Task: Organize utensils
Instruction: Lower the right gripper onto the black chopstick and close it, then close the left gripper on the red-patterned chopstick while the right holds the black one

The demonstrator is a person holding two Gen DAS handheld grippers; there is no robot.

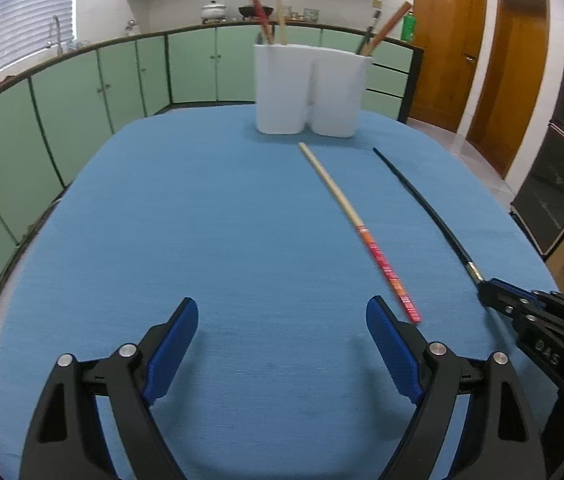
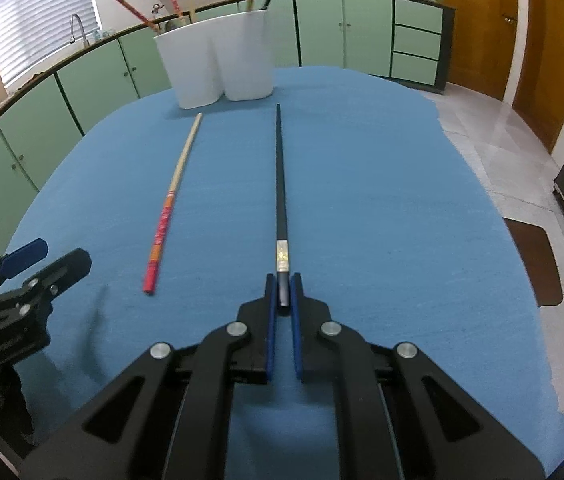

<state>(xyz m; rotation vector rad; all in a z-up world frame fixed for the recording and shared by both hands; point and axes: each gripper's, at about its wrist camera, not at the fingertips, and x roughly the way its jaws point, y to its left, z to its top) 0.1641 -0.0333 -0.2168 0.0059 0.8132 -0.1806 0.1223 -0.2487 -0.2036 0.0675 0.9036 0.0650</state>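
Step in hand: pickup of black chopstick (image 2: pixel 280 184). Right gripper (image 2: pixel 283 296) clamped on its butt end, rest lying on blue table (image 2: pixel 362 220). Left gripper (image 1: pixel 282 344) wide, empty, near red-ended chopstick (image 1: pixel 356 224). Next: lift, tip into white holder (image 2: pixel 217 64).

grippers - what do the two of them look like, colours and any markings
Both are the same build: the left gripper and right gripper have black angular plastic linkage arms with cut-out slots, round silver pivot pins, and flat blue textured pads on the fingers. Raised lettering shows on the right gripper's body. No cables, sleeves or hands visible.
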